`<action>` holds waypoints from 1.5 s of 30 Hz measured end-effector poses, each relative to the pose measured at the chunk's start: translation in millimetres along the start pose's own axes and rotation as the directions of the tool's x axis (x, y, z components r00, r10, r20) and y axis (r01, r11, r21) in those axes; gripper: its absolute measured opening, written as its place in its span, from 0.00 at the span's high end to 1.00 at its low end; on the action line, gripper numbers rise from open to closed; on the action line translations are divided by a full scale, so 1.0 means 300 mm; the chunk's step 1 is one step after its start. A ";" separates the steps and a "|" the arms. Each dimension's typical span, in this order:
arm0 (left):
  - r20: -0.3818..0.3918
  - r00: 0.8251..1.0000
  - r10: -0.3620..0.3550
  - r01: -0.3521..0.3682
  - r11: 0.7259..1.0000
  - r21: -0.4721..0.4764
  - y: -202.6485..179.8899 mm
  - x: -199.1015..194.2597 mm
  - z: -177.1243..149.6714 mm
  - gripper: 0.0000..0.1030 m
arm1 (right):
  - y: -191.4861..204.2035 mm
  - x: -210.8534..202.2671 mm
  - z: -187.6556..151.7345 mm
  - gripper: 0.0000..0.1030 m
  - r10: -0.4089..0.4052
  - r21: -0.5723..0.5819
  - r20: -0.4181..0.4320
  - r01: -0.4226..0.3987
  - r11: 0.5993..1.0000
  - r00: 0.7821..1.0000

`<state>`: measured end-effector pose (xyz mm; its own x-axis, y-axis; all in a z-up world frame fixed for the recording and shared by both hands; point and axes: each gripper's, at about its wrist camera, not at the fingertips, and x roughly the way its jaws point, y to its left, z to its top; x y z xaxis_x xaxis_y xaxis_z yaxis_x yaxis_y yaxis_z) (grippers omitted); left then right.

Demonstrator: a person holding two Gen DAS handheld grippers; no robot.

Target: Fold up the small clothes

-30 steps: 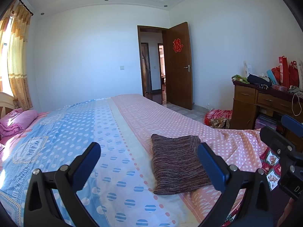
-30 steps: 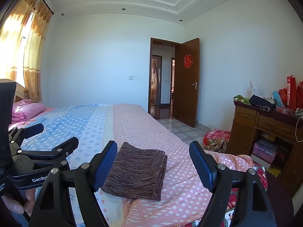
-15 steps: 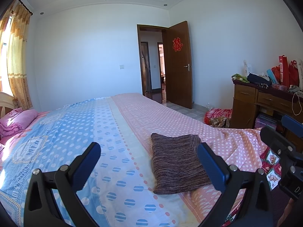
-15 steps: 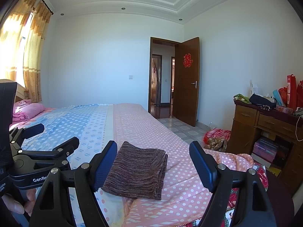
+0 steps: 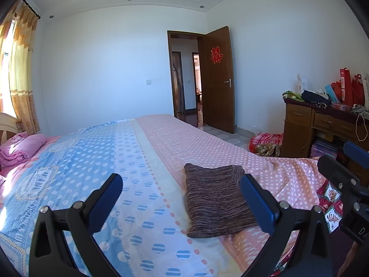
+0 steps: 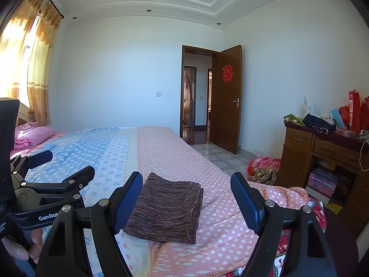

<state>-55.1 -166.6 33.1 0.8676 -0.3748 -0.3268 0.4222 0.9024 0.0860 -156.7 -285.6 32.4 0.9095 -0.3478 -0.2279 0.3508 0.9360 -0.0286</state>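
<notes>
no visible change, scene unmoved

My two wrist cameras look forward along my grippers, low over the near edge of the bed (image 5: 143, 161), tilted slightly down and facing the far wall and the open door (image 5: 218, 78). The left view frames my left gripper (image 5: 182, 198) wide apart at the bottom, with my right gripper (image 5: 346, 168) poking in at its right edge. The right view sits just beside it, showing my right gripper (image 6: 186, 196) and my left gripper (image 6: 53, 168) at its left. Both share the folded brown knit cloth (image 6: 166, 207) close ahead, the bed, door and wooden dresser (image 6: 322, 152).
</notes>
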 end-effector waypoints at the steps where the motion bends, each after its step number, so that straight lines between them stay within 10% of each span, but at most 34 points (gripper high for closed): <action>1: -0.001 1.000 0.000 0.000 1.000 0.000 0.001 0.002 0.000 0.00 | -0.001 0.000 0.000 0.23 0.000 0.000 0.000 0.000 1.000 1.000; 45: -0.053 0.998 0.044 -0.044 0.999 -0.004 0.012 0.040 -0.006 0.00 | 0.007 0.003 -0.036 0.23 -0.009 0.013 -0.011 0.009 1.000 1.000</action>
<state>-43.5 -167.4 27.7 0.8701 -0.3226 -0.3726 0.3822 0.9190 0.0968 -157.5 -283.4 21.7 0.9038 -0.3554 -0.2384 0.3617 0.9321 -0.0180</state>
